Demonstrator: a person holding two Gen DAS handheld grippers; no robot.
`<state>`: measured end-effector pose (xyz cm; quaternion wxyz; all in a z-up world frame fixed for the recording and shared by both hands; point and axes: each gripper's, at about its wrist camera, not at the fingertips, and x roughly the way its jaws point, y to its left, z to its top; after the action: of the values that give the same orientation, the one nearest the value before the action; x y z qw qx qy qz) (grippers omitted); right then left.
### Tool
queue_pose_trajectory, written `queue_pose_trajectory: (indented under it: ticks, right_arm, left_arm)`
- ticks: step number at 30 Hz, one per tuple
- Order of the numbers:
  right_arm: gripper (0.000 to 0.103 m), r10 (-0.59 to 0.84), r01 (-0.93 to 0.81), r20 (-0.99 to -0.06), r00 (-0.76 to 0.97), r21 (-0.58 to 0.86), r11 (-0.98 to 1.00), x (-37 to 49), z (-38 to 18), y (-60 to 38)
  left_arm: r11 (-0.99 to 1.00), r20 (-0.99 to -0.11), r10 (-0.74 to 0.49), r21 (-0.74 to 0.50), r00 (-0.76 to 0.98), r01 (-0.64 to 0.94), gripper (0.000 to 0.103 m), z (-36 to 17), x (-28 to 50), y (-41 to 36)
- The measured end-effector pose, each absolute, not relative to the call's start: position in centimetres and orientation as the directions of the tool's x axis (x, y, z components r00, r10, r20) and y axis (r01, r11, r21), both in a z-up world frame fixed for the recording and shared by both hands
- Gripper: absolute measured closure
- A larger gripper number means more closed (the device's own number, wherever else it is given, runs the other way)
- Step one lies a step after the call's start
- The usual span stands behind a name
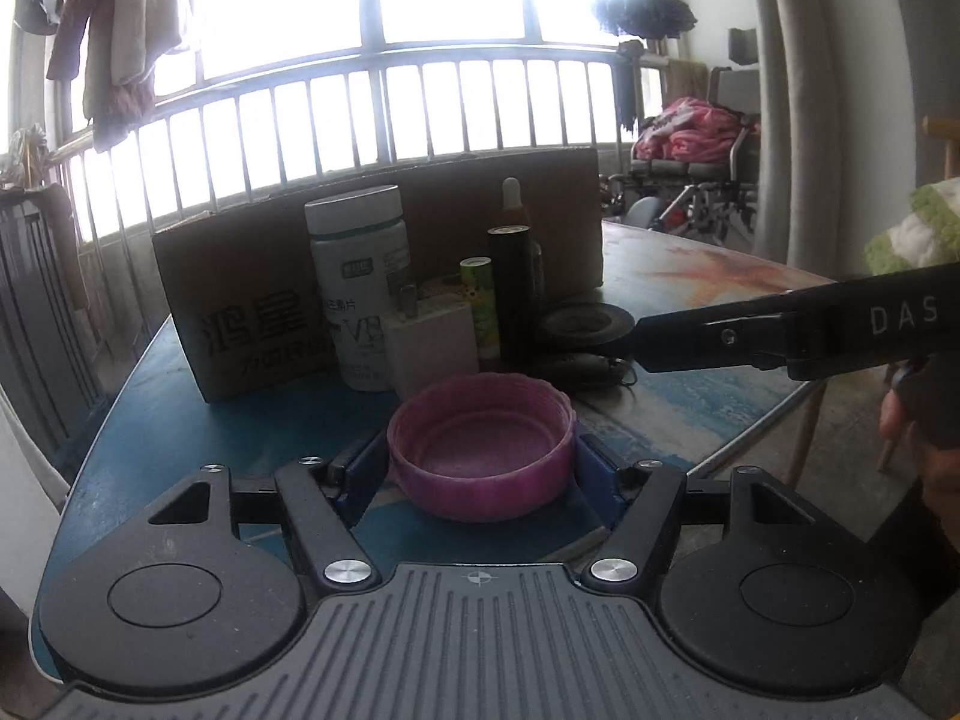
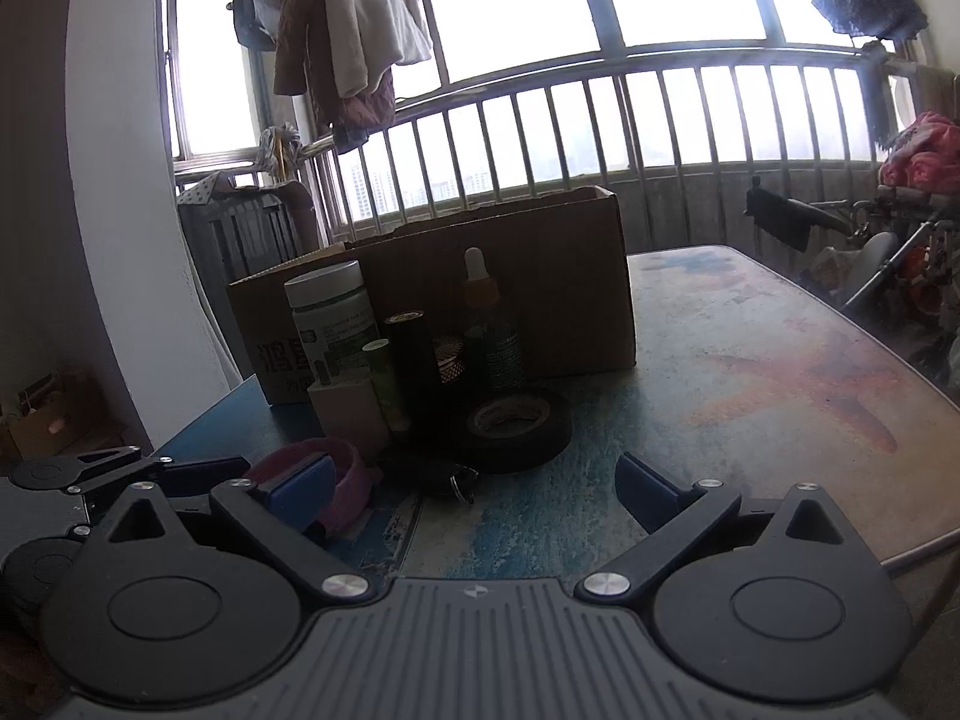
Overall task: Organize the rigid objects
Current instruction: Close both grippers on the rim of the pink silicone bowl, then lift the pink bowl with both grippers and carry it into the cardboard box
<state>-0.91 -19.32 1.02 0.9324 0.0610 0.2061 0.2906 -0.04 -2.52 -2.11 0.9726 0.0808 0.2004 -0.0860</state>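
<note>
My left gripper [image 1: 480, 468] is shut on a pink ribbed lid [image 1: 480, 450], open side up, low over the table; the lid also shows in the right wrist view [image 2: 345, 489]. Behind it stand a white pill bottle [image 1: 360, 282], a white charger block [image 1: 429, 348], a green tube [image 1: 483, 306], a black cylinder [image 1: 513, 294] and a dropper bottle [image 2: 489, 324]. A black tape roll [image 2: 516, 426] and a dark key fob [image 1: 585, 369] lie to the right. My right gripper [image 2: 480, 486] is open and empty above the table, just right of the lid.
An open cardboard box [image 2: 540, 288] stands behind the row of objects. The painted table's edge [image 2: 900, 546] runs close on the right. A railing and window are behind, and a wheelchair [image 1: 696, 186] with pink cloth is at far right.
</note>
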Motion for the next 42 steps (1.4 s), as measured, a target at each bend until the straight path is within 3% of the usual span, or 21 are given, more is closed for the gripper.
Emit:
queue_pose_trajectory:
  ticks: [2, 7, 8, 12, 15, 17, 18, 24, 32, 42]
  right_arm:
    - [0.013, 0.624, -0.564, -0.359, 0.694, 0.269, 0.781, -0.8, 1.1, -18.8]
    - [0.026, 0.683, -0.616, -0.392, 0.617, 0.300, 0.728, -0.5, 1.1, -17.3]
    - [0.032, 0.686, -0.618, -0.405, 0.604, 0.305, 0.725, -0.4, 1.0, -17.0]
    - [0.041, 0.663, -0.608, -0.458, 0.592, 0.285, 0.740, 0.1, 0.5, -15.7]
    - [0.062, 0.654, -0.601, -0.479, 0.585, 0.286, 0.747, 0.5, 0.3, -15.4]
    - [0.085, 0.665, -0.600, -0.489, 0.564, 0.311, 0.737, 0.7, 0.2, -15.5]
    - [0.087, 0.668, -0.596, -0.488, 0.562, 0.321, 0.736, 0.8, 0.1, -15.6]
    - [0.093, 0.678, -0.617, -0.490, 0.548, 0.310, 0.723, 0.6, 0.1, -15.4]
    - [0.093, 0.667, -0.622, -0.479, 0.571, 0.278, 0.732, -0.5, 0.4, -15.9]
    - [0.093, 0.688, -0.677, -0.416, 0.595, 0.202, 0.708, -0.4, 7.2, -16.9]
  left_arm:
    - [0.967, -0.399, -0.138, 0.142, 0.907, 0.210, 0.035, -2.3, -0.4, -2.8]
    - [0.950, -0.386, -0.185, 0.164, 0.904, 0.265, 0.035, -2.4, -1.0, -3.3]
    - [0.947, -0.384, -0.192, 0.168, 0.903, 0.272, 0.035, -2.4, -1.1, -3.4]
    - [0.938, -0.370, -0.204, 0.191, 0.906, 0.289, 0.035, -2.6, -1.4, -3.6]
    - [0.947, -0.367, -0.195, 0.171, 0.910, 0.271, 0.026, -2.7, -1.2, -3.4]
    - [0.955, -0.369, -0.177, 0.158, 0.912, 0.249, 0.012, -2.8, -0.8, -3.2]
    - [0.954, -0.372, -0.188, 0.151, 0.909, 0.259, 0.013, -2.8, -0.6, -3.2]
    - [0.957, -0.392, -0.223, 0.085, 0.893, 0.276, 0.021, -2.9, 0.8, -3.6]
    - [0.942, -0.391, -0.220, 0.154, 0.894, 0.299, 0.022, -2.1, 0.2, -4.9]
    - [0.920, -0.356, -0.247, 0.206, 0.901, 0.333, 0.022, 6.0, 1.7, -5.6]
